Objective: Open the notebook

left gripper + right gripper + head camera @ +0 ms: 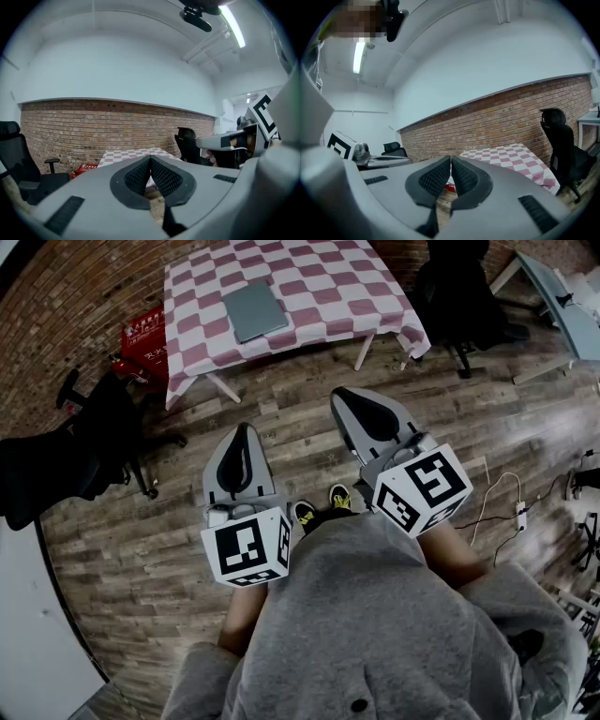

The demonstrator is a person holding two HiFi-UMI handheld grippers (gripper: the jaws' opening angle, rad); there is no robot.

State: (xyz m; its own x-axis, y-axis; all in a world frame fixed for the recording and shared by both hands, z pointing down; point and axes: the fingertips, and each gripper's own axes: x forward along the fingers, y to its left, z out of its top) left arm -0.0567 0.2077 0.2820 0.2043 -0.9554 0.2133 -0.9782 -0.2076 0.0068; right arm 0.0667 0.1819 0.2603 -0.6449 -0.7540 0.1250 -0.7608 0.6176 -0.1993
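Head view: the closed grey notebook [254, 310] is lying flat on the checked cloth of the counter [319, 277], left of its middle and well apart from both tongs. The left tongs [246, 429] and the right tongs [339, 395] are hovering side by side over the wooden floor [281, 399], short of the counter's near edge. Both are clenched on nothing. A red box [145, 334] is sitting on the floor against the counter's left side. A black chair [98, 442] is standing at the far left, and a second chair [459, 292] is crowding the counter's right corner, with a desk [562, 296] beyond it. A cable [502, 498] is trailing across the floor at the right. The strip of floor between the tongs and the counter's near edge is lying open.

Left gripper view: the left tongs [150, 159] are pressing pad to pad with nothing between them. The counter [133, 153] is showing just above the tips, in front of a brick wall [117, 126]. The red box [86, 168] is lying to its left, one chair [14, 161] is standing at the left edge and another [187, 143] at the right. The right tongs [260, 119] are showing at the right. The notebook cannot be made out here.

Right gripper view: the right tongs [451, 159] are likewise closed and empty. The counter [511, 157] is lying ahead and to the right, with a chair [562, 140] beside it. The left tongs [344, 147] are showing at the left.
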